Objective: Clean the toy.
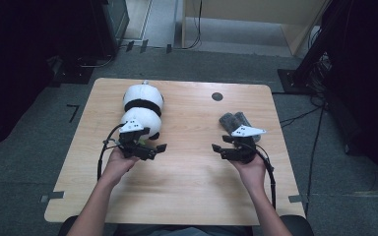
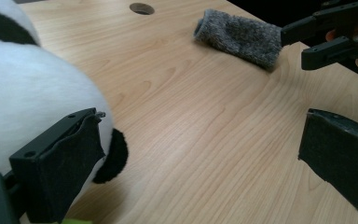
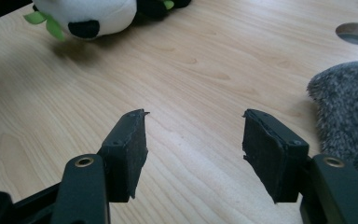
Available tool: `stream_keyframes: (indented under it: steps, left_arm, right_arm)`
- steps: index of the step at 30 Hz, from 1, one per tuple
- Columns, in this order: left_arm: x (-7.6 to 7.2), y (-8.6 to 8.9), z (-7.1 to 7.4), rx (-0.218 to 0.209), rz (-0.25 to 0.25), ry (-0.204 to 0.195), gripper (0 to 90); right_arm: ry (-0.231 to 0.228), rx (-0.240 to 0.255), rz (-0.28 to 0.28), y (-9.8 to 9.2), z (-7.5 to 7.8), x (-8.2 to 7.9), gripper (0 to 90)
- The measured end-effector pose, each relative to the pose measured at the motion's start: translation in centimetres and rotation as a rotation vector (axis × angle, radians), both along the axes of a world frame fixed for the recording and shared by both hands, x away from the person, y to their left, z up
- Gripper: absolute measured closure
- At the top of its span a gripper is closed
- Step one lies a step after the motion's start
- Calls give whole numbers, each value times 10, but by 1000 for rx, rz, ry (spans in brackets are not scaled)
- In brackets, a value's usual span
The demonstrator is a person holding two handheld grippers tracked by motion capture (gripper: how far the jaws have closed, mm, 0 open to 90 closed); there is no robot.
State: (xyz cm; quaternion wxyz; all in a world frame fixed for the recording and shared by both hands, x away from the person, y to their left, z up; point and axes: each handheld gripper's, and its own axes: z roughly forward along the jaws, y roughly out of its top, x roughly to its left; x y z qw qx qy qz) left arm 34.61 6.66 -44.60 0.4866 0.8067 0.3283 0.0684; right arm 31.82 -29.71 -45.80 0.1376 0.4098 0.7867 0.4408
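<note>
Resting on smooth woodgrain table [image 1: 187, 172]: round plush panda [image 1: 142, 105], fuzzy grey sock [image 1: 238, 123].

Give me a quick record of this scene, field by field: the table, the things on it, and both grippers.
table: light wood, round hole near far edge
panda: plush, lying at far left
sock: grey, fuzzy, at right
left gripper: open, empty, beside panda
right gripper: open, empty, beside sock
gripper aim: tips point toward each other across the table middle
</note>
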Motion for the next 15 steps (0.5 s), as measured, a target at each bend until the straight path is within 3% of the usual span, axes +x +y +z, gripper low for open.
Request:
stream_keyframes:
  steps: [4,7,15]
  left_arm:
    - [-4,-9,-6,-12,-19,-2,0]
    - [-6,-16,-10,6,-37,-14,0]
    - [-6,-29,-25,18,-53,21,0]
  right_arm:
    - [16,-14,10,4,-5,-1,404]
    - [24,-8,25,8,-8,-1,404]
    - [11,6,26,19,-20,-3,414]
